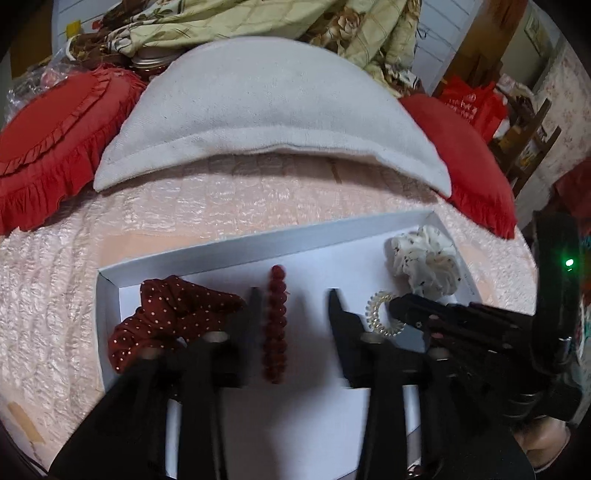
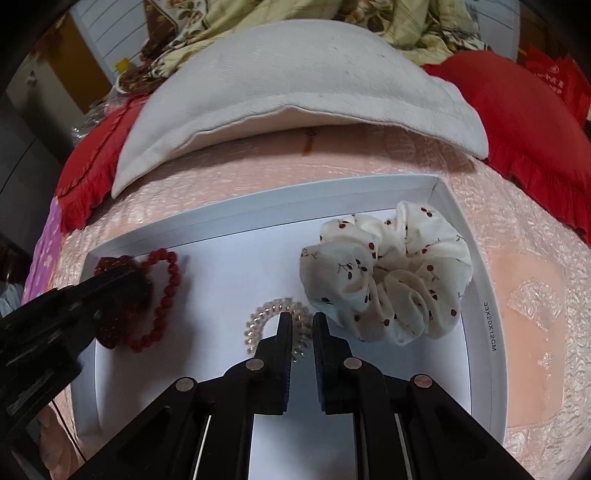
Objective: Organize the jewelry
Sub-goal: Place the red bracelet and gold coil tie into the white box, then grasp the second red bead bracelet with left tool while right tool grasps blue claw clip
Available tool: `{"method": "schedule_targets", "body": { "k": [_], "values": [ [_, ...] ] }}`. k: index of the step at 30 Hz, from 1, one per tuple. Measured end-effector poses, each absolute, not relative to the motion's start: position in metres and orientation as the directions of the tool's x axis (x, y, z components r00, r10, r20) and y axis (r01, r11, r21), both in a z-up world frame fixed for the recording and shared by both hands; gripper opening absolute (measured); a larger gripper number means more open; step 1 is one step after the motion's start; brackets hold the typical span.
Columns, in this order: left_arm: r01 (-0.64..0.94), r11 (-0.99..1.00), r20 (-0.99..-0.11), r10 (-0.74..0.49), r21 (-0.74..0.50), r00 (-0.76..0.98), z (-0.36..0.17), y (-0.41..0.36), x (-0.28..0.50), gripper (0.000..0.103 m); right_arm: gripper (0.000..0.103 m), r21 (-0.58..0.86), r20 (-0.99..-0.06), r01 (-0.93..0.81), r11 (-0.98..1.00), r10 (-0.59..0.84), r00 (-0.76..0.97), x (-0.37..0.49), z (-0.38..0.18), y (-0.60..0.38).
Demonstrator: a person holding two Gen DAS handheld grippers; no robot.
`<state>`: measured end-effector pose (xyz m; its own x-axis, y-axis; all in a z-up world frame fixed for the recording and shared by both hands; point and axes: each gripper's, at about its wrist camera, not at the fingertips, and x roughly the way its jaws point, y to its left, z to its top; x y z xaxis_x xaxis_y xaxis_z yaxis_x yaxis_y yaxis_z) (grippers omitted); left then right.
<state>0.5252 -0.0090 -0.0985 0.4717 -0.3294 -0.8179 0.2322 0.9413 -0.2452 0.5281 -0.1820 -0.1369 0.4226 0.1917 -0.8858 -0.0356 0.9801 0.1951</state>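
A shallow white box (image 1: 258,240) (image 2: 258,206) lies on a pink bedspread. It holds a dark red dotted scrunchie (image 1: 170,314), a red bead bracelet (image 1: 275,325) (image 2: 162,299), a clear spiral hair tie (image 1: 382,314) (image 2: 271,314) and a white cherry-print scrunchie (image 1: 424,266) (image 2: 388,273). My left gripper (image 1: 293,295) is open, its jaws on either side of the bead bracelet, not touching it. My right gripper (image 2: 298,317) is narrowly open over the spiral hair tie's near edge; whether it touches is unclear. It also shows in the left wrist view (image 1: 402,306).
A grey-white pillow (image 1: 266,110) (image 2: 295,81) lies behind the box, flanked by red ruffled cushions (image 1: 48,147) (image 2: 524,122). A floral quilt (image 1: 258,26) is piled at the back. Furniture and a red bag (image 1: 472,103) stand at the far right.
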Motion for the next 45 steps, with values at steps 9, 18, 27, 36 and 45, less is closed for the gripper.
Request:
{"method": "schedule_targets", "body": {
  "k": [9, 18, 27, 36, 45],
  "values": [
    [0.214, 0.922, -0.782, -0.387, -0.323, 0.488, -0.062, 0.008, 0.498, 0.05, 0.035, 0.192, -0.847, -0.034, 0.981, 0.183, 0.499, 0.501, -0.099, -0.189],
    [0.154, 0.97, -0.768, -0.244, -0.189, 0.593, -0.014, 0.048, 0.387, 0.05, 0.036, 0.199, -0.811, -0.101, 0.975, 0.222, 0.541, 0.4, -0.055, -0.202],
    [0.105, 0.992, -0.785, -0.119, -0.069, 0.609, -0.051, 0.068, 0.268, 0.05, 0.039, 0.256, -0.8, -0.142, 0.956, 0.292, 0.524, 0.294, -0.071, -0.214],
    [0.166, 0.983, -0.838, -0.151, -0.074, 0.525, -0.117, 0.044, 0.242, 0.05, 0.039, 0.303, -0.812, -0.184, 0.935, 0.354, 0.463, 0.242, -0.107, -0.193],
    [0.173, 0.974, -0.859, -0.215, -0.15, 0.465, -0.149, 0.043, 0.258, 0.05, 0.039, 0.232, -0.792, -0.16, 0.959, 0.282, 0.542, 0.208, -0.113, -0.218]
  ]
}}
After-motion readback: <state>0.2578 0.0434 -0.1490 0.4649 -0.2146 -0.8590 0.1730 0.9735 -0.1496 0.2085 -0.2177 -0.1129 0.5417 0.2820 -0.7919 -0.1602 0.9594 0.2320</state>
